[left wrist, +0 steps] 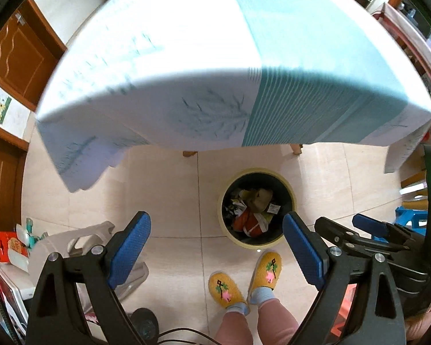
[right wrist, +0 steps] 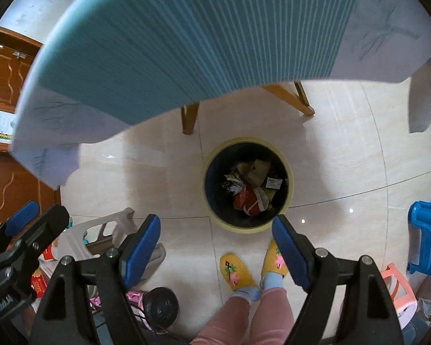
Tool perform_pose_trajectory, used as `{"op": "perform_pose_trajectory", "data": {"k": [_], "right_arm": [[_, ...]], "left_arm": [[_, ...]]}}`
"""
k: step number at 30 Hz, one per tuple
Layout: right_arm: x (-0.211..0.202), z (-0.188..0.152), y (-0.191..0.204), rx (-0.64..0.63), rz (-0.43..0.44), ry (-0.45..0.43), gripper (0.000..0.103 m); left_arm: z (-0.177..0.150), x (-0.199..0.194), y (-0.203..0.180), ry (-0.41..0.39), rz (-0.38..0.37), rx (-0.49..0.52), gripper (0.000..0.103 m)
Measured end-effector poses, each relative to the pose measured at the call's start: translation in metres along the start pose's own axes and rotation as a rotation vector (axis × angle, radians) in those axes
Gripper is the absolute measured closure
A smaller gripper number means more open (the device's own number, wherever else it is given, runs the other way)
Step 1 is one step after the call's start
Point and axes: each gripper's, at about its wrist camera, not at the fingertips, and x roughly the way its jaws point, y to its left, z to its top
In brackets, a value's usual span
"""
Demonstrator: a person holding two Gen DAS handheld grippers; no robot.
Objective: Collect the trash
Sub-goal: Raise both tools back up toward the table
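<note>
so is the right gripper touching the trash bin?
Apart. In the right wrist view the right gripper hangs open and empty high above the floor, its blue fingertips only overlapping the trash bin rim in the image.

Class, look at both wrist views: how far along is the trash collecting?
Done: wrappers and scraps already lie in the trash bin on the floor beside the table. In hand: nothing; the left gripper and right gripper are open. Left: no loose trash is visible in either view.

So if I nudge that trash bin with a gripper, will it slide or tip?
The bin would probably slide: the tiled floor looks glossy. Tipping seems unlikely, since it looks wide and round. It's probably light, as the trash inside looks like paper and wrappers.
</note>
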Motion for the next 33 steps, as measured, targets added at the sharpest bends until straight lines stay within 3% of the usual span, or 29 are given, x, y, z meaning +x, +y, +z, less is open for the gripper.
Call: {"op": "perform_pose_trajectory", "data": {"k": [17,22,33], "right_arm": [[-0.13,-0.033,0.04,-0.017,-0.008,-0.142,0.022],[-0.16,-0.025,0.053,-0.032,-0.046,-0.216,0.022],[-0.208,-0.013,0.085,-0.084,-0.062,-0.348,0.022]], "left_arm": [[0.018,-0.146,0.0,-0.227,-0.06,0.154,0.011],[0.019,-0.169,-0.001,-0.301,-0.079,0.196,0.011],[0.026,-0.201,0.002,-0.384,-0.06,0.257,0.01]]}}
